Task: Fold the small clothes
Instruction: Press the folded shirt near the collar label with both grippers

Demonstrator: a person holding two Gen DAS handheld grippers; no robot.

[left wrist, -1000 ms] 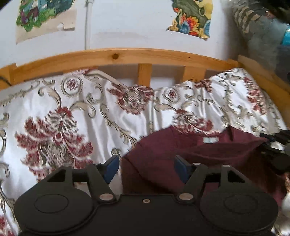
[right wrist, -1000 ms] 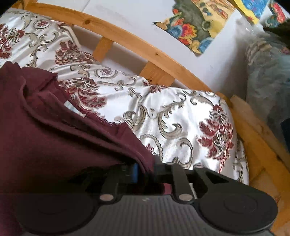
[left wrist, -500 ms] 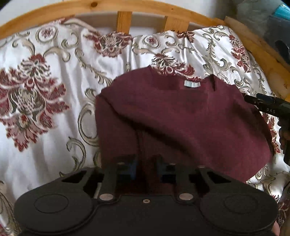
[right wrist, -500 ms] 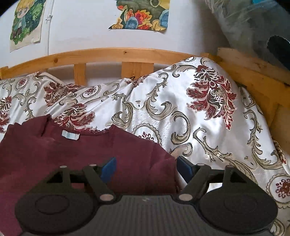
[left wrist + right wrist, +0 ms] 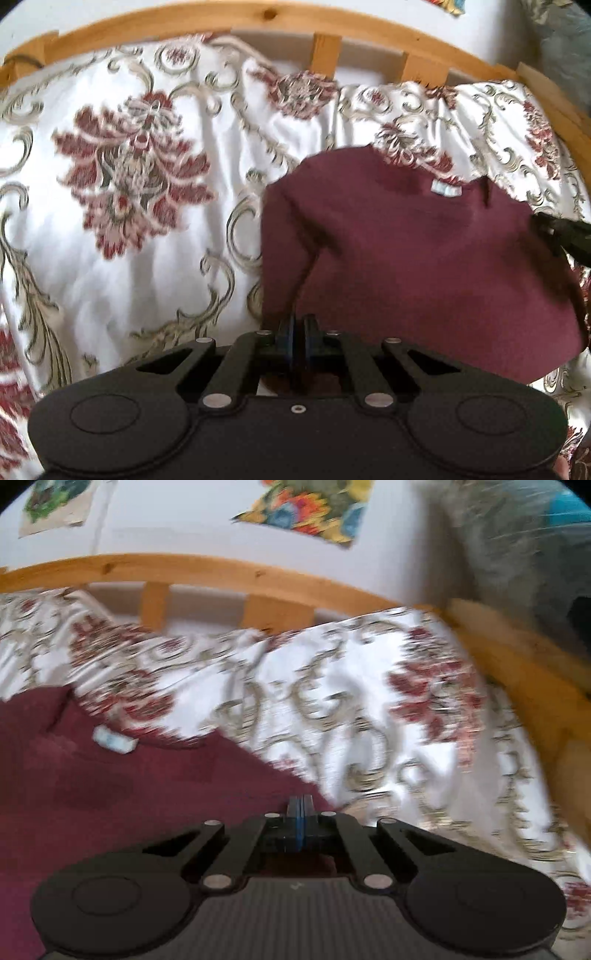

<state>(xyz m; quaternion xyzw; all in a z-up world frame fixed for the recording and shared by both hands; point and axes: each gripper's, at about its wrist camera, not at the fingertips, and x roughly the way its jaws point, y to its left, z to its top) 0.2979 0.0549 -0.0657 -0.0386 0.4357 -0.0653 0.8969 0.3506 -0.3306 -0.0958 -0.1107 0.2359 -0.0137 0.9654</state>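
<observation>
A small maroon sweater point(image 5: 424, 258) with a pale neck label point(image 5: 445, 189) lies on the flowered bedspread. My left gripper point(image 5: 298, 326) is shut on the sweater's near left edge. In the right wrist view the sweater point(image 5: 129, 782) fills the lower left, and my right gripper point(image 5: 300, 805) is shut at its near right edge; the blue pads meet and whether cloth is between them is hidden. The right gripper's tip also shows in the left wrist view point(image 5: 561, 230) at the sweater's right side.
The white bedspread with red flowers point(image 5: 129, 177) covers the bed. A wooden bed rail point(image 5: 325, 33) curves along the far side and down the right point(image 5: 524, 672). Posters point(image 5: 306, 509) hang on the white wall. A grey bundle point(image 5: 517, 546) sits at the far right.
My right gripper has gone from open to shut at the sweater's right edge. My left gripper stays shut on the cloth and has shifted so the sweater sits further right in its view.
</observation>
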